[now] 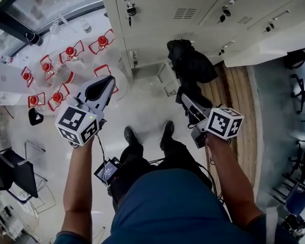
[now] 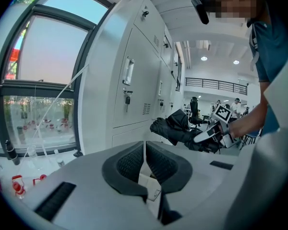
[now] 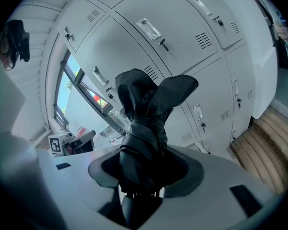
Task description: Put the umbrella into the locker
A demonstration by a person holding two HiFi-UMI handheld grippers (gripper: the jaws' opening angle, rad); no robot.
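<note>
A folded black umbrella (image 1: 190, 62) sticks out toward the grey lockers (image 1: 157, 14), and my right gripper (image 1: 185, 101) is shut on its lower end. In the right gripper view the umbrella (image 3: 146, 114) rises from between the pads of that gripper (image 3: 143, 169), its loose fabric splaying in front of the locker doors (image 3: 182, 42). My left gripper (image 1: 104, 88) hangs to the left of it, shut and empty. Its pads meet in the left gripper view (image 2: 144, 145), where the umbrella (image 2: 175, 126) and right gripper (image 2: 209, 134) show to the right. A low locker door (image 1: 165, 80) looks ajar.
A wooden slatted platform (image 1: 234, 100) runs along the lockers at the right. A window wall (image 2: 38, 90) stands to the left, with red and white objects (image 1: 56, 80) beyond it. The person's shoes (image 1: 129, 135) stand on the pale floor. Office chairs (image 1: 300, 85) are at the far right.
</note>
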